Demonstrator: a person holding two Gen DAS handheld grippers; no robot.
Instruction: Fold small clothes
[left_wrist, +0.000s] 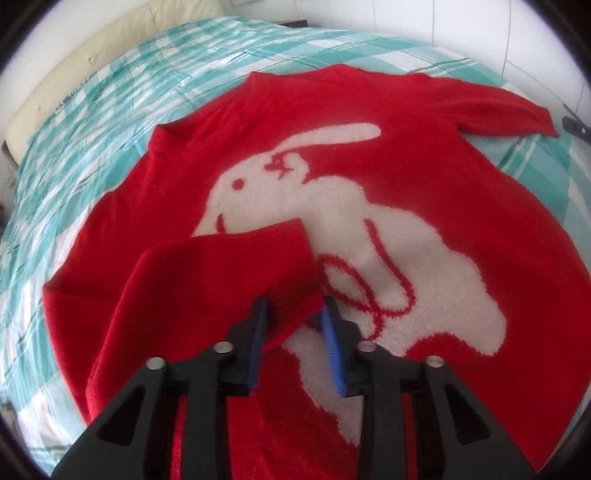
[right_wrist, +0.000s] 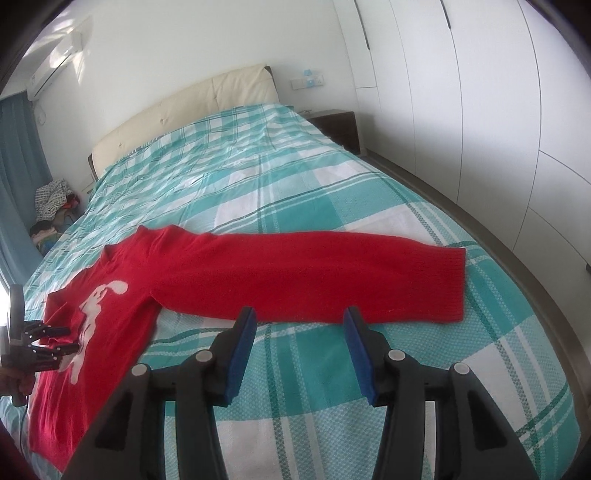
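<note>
A red sweater with a white rabbit lies flat, front up, on the bed. Its left sleeve cuff is folded over the chest and sits between the blue pads of my left gripper, whose jaws are partly open around the cuff edge. In the right wrist view the sweater's other sleeve lies stretched out to the right, its cuff near the bed edge. My right gripper is open and empty, just in front of that sleeve. The left gripper also shows in the right wrist view.
The bed has a teal and white checked cover and a cream headboard. White wardrobe doors run along the right. A nightstand stands by the headboard. Piled items lie at the left of the bed.
</note>
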